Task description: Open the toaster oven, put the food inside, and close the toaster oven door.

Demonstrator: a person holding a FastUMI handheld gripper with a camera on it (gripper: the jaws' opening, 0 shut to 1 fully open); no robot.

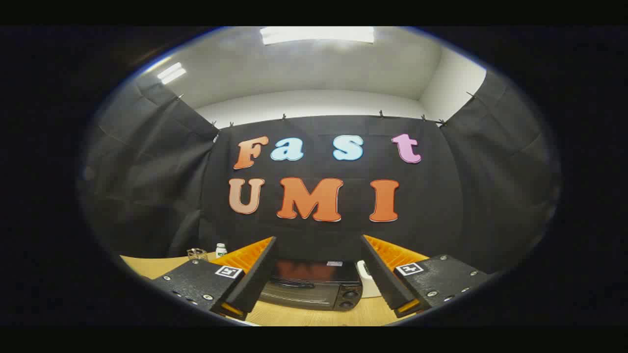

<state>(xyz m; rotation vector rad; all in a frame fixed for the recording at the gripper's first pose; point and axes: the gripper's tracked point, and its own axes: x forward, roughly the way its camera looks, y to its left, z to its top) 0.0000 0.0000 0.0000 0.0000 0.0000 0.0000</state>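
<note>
Gripper [319, 274] held spread wide and grasping nothing, aimed from the near side at the toaster oven [311, 289] standing far between the fingers on the wooden table [304, 316], door closed, probably for reaching its handle [293, 284]

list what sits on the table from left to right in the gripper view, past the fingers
small wire-like object → small white bottle → toaster oven, door shut, framed between the open gripper fingers → white object just beside the oven, partly hidden by a finger, all on the wooden table.
</note>
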